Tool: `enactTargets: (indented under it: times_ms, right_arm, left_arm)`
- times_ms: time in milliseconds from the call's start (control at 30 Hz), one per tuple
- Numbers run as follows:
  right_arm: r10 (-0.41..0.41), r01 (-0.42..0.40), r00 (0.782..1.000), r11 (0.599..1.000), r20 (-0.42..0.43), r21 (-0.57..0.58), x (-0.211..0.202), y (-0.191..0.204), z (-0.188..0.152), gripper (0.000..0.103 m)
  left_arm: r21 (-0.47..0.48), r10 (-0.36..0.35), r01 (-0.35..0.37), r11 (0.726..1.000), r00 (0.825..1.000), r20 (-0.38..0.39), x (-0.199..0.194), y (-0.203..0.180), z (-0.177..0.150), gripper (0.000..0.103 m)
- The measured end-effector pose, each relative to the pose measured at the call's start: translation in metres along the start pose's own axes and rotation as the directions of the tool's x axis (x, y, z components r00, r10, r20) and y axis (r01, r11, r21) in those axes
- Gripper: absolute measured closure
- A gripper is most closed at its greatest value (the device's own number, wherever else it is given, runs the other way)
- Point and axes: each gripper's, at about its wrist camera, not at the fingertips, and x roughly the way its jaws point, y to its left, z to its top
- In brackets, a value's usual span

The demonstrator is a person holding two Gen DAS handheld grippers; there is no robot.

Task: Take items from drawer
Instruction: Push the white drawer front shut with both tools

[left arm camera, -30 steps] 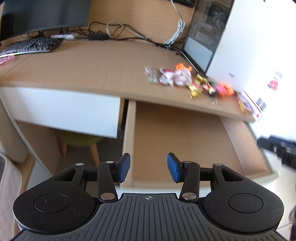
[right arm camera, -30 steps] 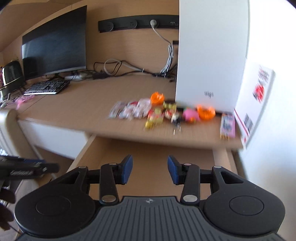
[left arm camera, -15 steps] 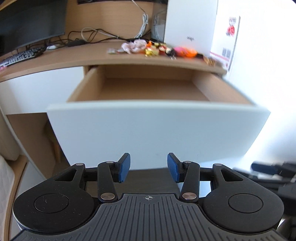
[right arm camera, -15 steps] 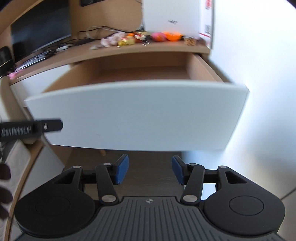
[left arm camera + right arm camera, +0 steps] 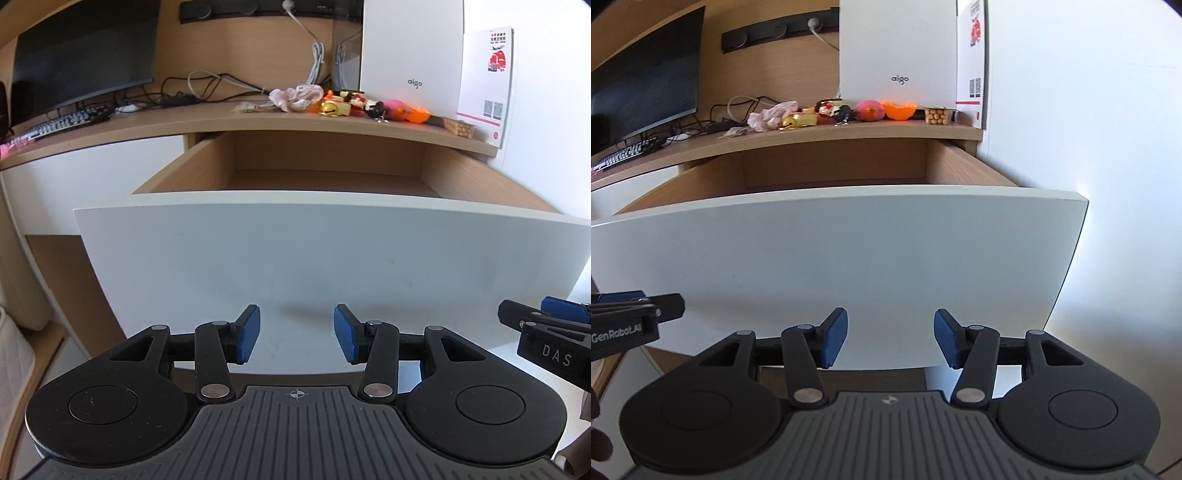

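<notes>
Left wrist: drawer (image 5: 325,258) front spans left-right.

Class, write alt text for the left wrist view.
An open hand-held gripper faces the white front of a pulled-out wooden drawer. Above, small toys sit on the desk.

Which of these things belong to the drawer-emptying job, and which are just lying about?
Part of the job:
- open drawer, no items visible inside from here
- pile of small toys and trinkets on the desk
- left gripper, open
- right gripper, open

Just lying about:
- monitor
- keyboard
- cables
- white box
</notes>
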Motion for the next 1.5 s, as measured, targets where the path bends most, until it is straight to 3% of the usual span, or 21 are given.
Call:
enactTargets:
  times_ms: [233, 367, 533, 667, 833, 1133, 1400, 1500]
  right_arm:
    - [-0.039, 0.048, 0.995, 0.994, 0.086, -0.097, 0.004, 0.015, 0.003, 0.05]
    - [-0.041, 0.058, 0.994, 0.984, 0.105, -0.17, 0.016, 0.027, 0.004, 0.05]
    - [-0.055, 0.073, 0.992, 0.984, 0.11, -0.164, 0.039, 0.025, 0.018, 0.048]
    - [-0.064, 0.082, 0.992, 0.981, 0.106, -0.178, 0.067, 0.027, 0.035, 0.047]
    - [-0.087, 0.101, 0.991, 0.983, 0.099, -0.15, 0.105, 0.03, 0.058, 0.047]
    - [-0.15, 0.156, 0.984, 0.986, 0.098, -0.054, 0.167, 0.035, 0.098, 0.047]
    - [-0.189, 0.194, 0.976, 0.98, 0.105, -0.041, 0.198, 0.042, 0.113, 0.047]
    - [-0.206, 0.212, 0.972, 0.976, 0.113, -0.04, 0.2, 0.044, 0.112, 0.042]
  left_arm:
    - [0.039, 0.014, -0.015, 0.999, 1.0, 0.022, 0.01, -0.004, 0.003, 0.047]
    - [0.015, -0.012, 0.012, 1.0, 1.0, 0.025, 0.024, -0.002, 0.012, 0.034]
    - [0.013, -0.039, 0.038, 0.999, 0.999, 0.021, 0.053, -0.002, 0.031, 0.021]
    - [-0.016, -0.059, 0.059, 0.998, 0.998, 0.026, 0.085, -0.002, 0.053, 0.003]
    - [-0.015, -0.067, 0.067, 0.998, 0.997, 0.03, 0.124, 0.001, 0.077, 0.002]
    - [0.029, -0.023, 0.021, 0.999, 0.998, 0.053, 0.181, 0.015, 0.111, 0.002]
    - [-0.013, -0.014, 0.015, 1.0, 0.999, 0.045, 0.205, 0.021, 0.125, 0.0]
    - [-0.021, 0.014, -0.013, 1.0, 0.999, 0.05, 0.206, 0.018, 0.123, 0.0]
